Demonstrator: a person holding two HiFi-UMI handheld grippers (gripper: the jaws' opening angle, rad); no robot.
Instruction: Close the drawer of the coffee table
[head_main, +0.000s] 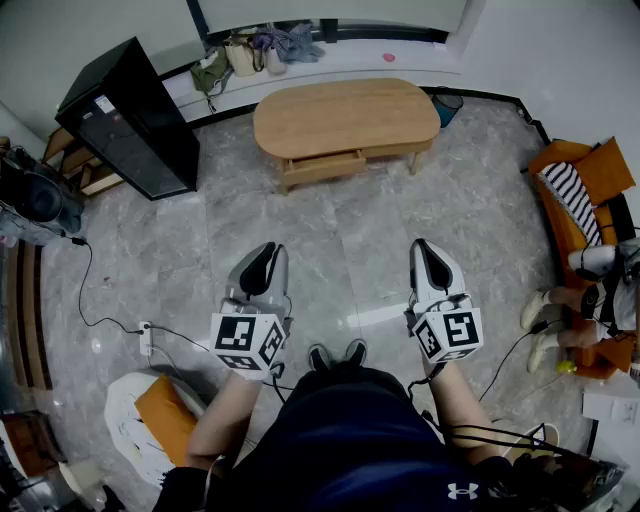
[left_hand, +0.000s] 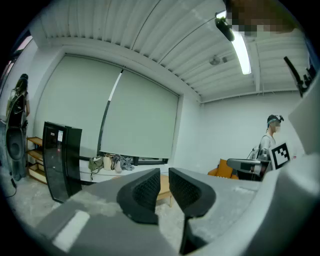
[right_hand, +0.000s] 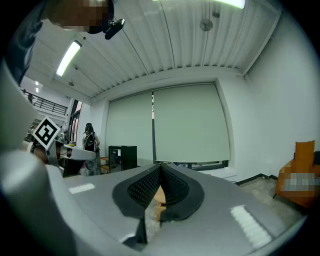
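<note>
head view: the oval, light-wood coffee table (head_main: 345, 115) stands on glossy grey marbled floor tiles (head_main: 330, 260), its flat-fronted drawer (head_main: 325, 165) jutting out from under the top on the side facing the person. a boxy black cabinet (head_main: 130, 115) stands left of the table. the left gripper (head_main: 262, 252) and right gripper (head_main: 425, 246) hang well short of the table.

left gripper view: the dark, dimpled fingers (left_hand: 147, 192) stand a narrow gap apart, holding nothing, with the table beyond.

right gripper view: the same textured fingers (right_hand: 175, 187) meet at their tips, empty.

Orange seat (head_main: 556, 158) partly beyond right edge
</note>
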